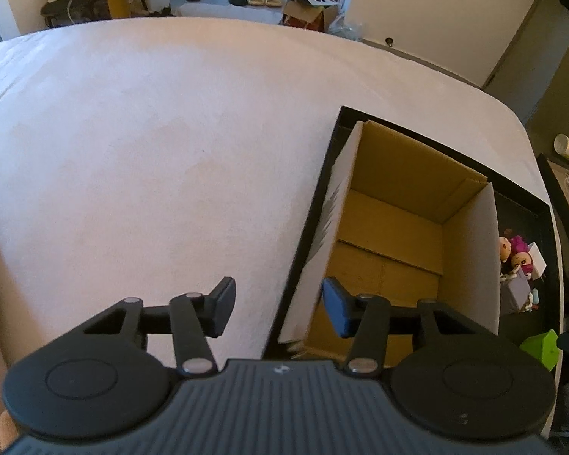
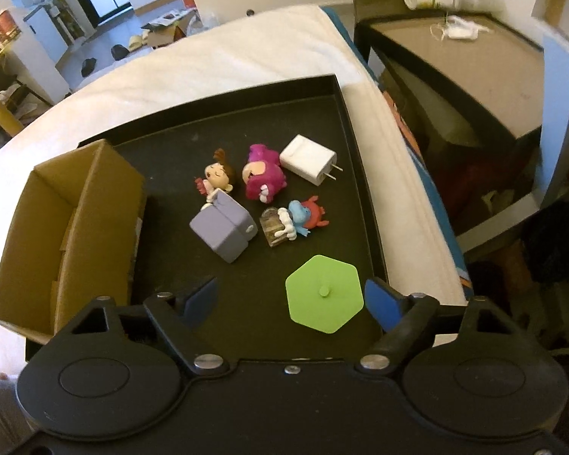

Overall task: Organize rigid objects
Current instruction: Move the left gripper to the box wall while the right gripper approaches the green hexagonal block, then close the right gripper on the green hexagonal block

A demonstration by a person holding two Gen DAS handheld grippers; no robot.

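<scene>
Six rigid objects lie loose in the black tray (image 2: 345,121), just ahead of the right gripper (image 2: 290,301), whose fingers (image 2: 383,303) are spread wide and grasp nothing. Nearest, between the fingertips and closer to the right one, sits one green hexagonal lid (image 2: 324,297). Beyond it come one grey-lilac block (image 2: 222,229), touching one brown-haired doll figure (image 2: 218,178); one blue and red figure (image 2: 297,220); one magenta figure (image 2: 263,178); and one white plug adapter (image 2: 309,165) farthest out, near the tray's far right corner. One open cardboard box (image 2: 76,220) stands in the tray's left part, its near side beside the left fingertip; bare tray floor separates it from the cluster. The left gripper (image 1: 278,309) hangs released as well, fingers (image 1: 337,313) parted and touching nothing, straddling the tray's left rim: the right one is over the box's near corner, the left one over the white bed (image 1: 151,151). That bed stretches broad to the left and ahead. To the tray's right, a strip of bed runs to the mattress edge, with one dark side table (image 2: 455,60) beyond.
</scene>
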